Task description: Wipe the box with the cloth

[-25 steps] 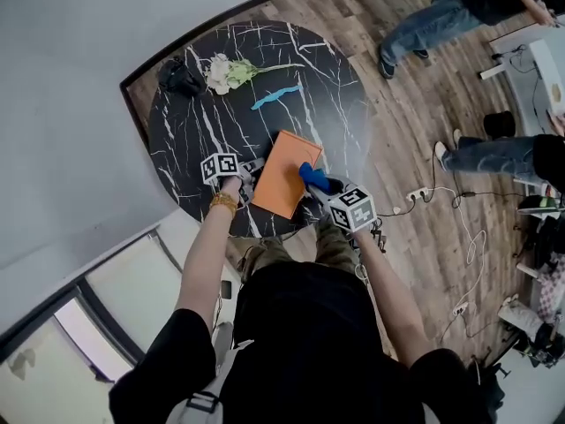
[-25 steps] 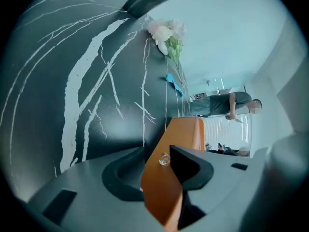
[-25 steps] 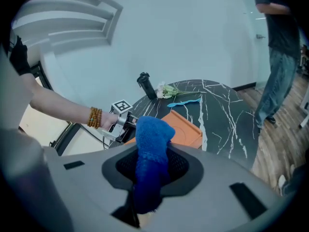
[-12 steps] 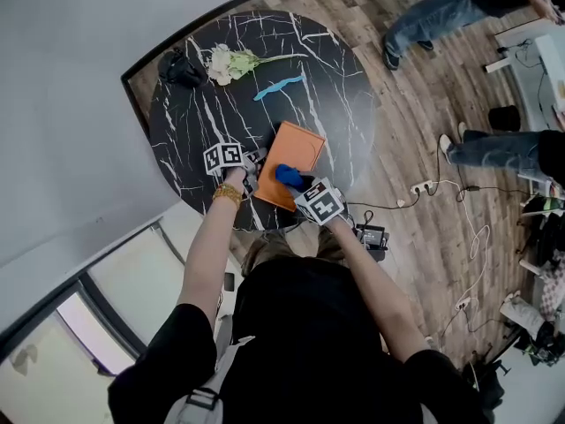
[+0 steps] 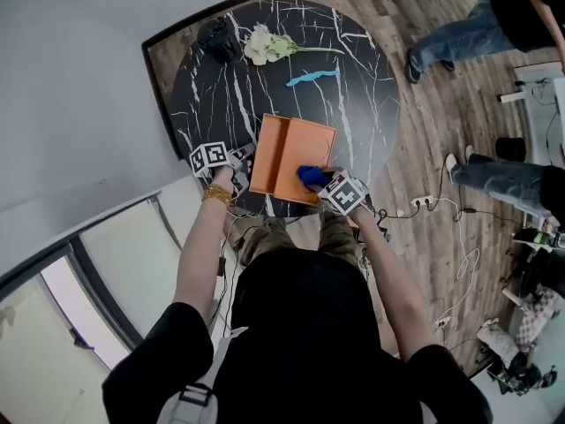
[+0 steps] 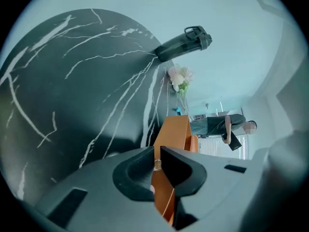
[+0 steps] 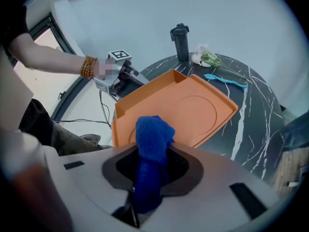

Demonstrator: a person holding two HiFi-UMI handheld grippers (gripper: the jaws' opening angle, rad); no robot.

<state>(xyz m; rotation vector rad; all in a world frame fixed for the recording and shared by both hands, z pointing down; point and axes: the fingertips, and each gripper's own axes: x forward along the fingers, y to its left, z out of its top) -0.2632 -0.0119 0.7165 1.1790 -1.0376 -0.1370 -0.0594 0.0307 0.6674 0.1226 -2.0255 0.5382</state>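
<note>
Right now we see the orange box (image 5: 296,148) lying open side up at the near edge of the round black marble tabletop (image 5: 362,104), close to the person's body. The left gripper (image 5: 244,160) stands at the box's left side. Its jaws have just been closing, and in the left gripper view the thin orange wall of the box sits pinched between them, so we read that as a grip on the rim. The right gripper (image 5: 323,182) points steeply down over the near right part of the box. Its jaws are clamped on the blue cloth (image 5: 309,177), a bunched wad that sticks out past the jaw tips and hangs over the box's inner floor close to the front wall. Whether the cloth actually presses on that floor we cannot quite tell from these angles. In the right gripper view the box floor shows a faint round impression.

At the far edge of the tabletop a black bottle (image 5: 216,35) stands upright. Just beside it lies a bunch of white flowers (image 5: 263,44), green stems pointing right. A small light-blue object (image 5: 311,78) lies between the flowers and the box, apart from both. Beyond the tabletop, two people (image 5: 521,7) stand on the wooden floor (image 5: 424,140), and white cables (image 5: 468,263) trail across it.
</note>
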